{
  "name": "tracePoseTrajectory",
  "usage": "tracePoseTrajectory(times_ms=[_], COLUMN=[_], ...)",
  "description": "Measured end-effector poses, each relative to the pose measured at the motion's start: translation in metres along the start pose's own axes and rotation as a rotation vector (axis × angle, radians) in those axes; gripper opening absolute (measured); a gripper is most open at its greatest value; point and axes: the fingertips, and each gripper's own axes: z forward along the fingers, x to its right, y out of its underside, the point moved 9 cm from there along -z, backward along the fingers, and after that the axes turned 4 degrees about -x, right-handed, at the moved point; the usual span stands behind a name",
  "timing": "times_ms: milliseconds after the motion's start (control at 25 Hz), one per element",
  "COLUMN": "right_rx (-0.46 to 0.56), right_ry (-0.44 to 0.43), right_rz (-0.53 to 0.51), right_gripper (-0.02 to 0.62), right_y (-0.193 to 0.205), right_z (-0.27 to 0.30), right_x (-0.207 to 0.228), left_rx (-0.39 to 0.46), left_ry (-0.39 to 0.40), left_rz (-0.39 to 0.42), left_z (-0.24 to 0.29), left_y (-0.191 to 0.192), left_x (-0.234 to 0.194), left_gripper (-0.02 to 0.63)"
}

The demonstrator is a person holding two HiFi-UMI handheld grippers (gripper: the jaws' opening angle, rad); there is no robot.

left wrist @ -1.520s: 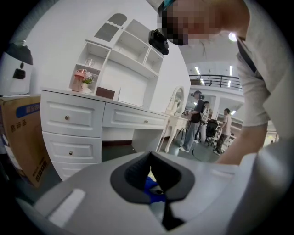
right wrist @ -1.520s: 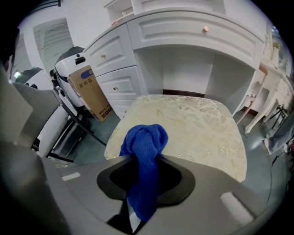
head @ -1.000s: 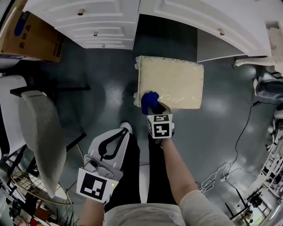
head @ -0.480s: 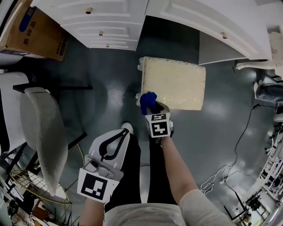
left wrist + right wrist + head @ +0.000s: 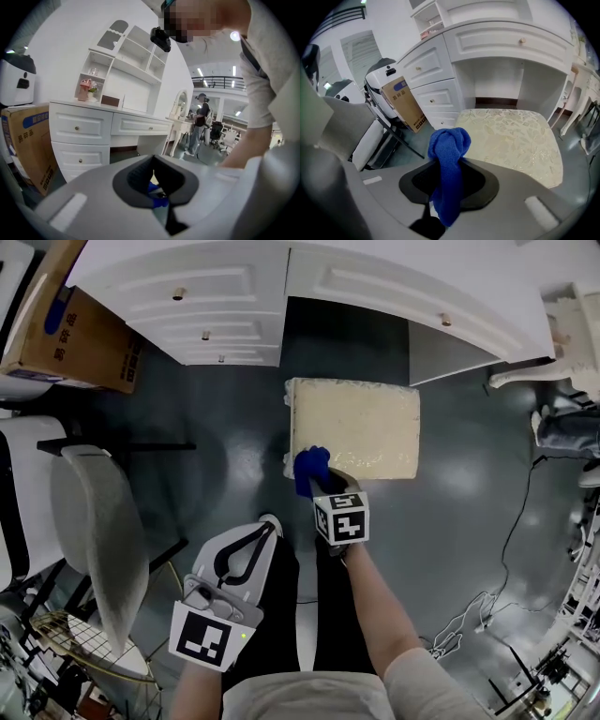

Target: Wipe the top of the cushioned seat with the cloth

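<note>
The cushioned seat [image 5: 361, 423] is a cream, patterned square on the dark floor in front of the white desk. In the right gripper view the seat [image 5: 511, 136] lies just ahead and to the right. My right gripper [image 5: 319, 482] is shut on the blue cloth [image 5: 310, 468], whose bunched end sits at the seat's near left corner. The cloth [image 5: 449, 159] sticks up from the right gripper [image 5: 447, 190] and hangs down between its jaws. My left gripper [image 5: 261, 529] is held low near the person's legs, shut and holding nothing. Through its jaws, a bit of the blue cloth [image 5: 157, 194] shows.
A white desk with drawers [image 5: 225, 296] stands beyond the seat, with a cardboard box [image 5: 70, 329] at its left. A grey chair [image 5: 98, 540] and a wire basket [image 5: 84, 662] are at the left. Cables [image 5: 469, 606] lie on the floor at the right.
The head camera has shifted a little. The right gripper still holds the cloth at the seat's near left corner, and the left gripper has not moved.
</note>
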Motion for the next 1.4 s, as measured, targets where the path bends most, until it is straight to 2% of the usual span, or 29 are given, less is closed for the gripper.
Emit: tracePoseTrajectory(times_ms=[320, 640, 1000, 1400], right_rx=[0.093, 0.209, 0.346, 0.495], right_ry=[-0.023, -0.036, -0.017, -0.013], right_rz=[0.014, -0.008, 0.005, 0.026], right_gripper=[0.107, 0.107, 0.107, 0.107], right_y=[-0.016, -0.037, -0.054, -0.067], right_z=[-0.069, -0.166, -0.266, -0.358], right_x=[0.006, 0.005, -0.005, -0.015], left_rx=[0.031, 0.096, 0.118, 0.202], left_ry=[0.055, 0.108, 0.14, 0.161], left_rz=[0.01, 0.053, 0.075, 0.163], left_z=[0.008, 0.013, -0.001, -0.014], left_y=[-0.032, -0.077, -0.113, -0.164], left_x=[0.021, 0.054, 0.082, 0.102], left_gripper=[0.0, 0.0, 0.0, 0.0])
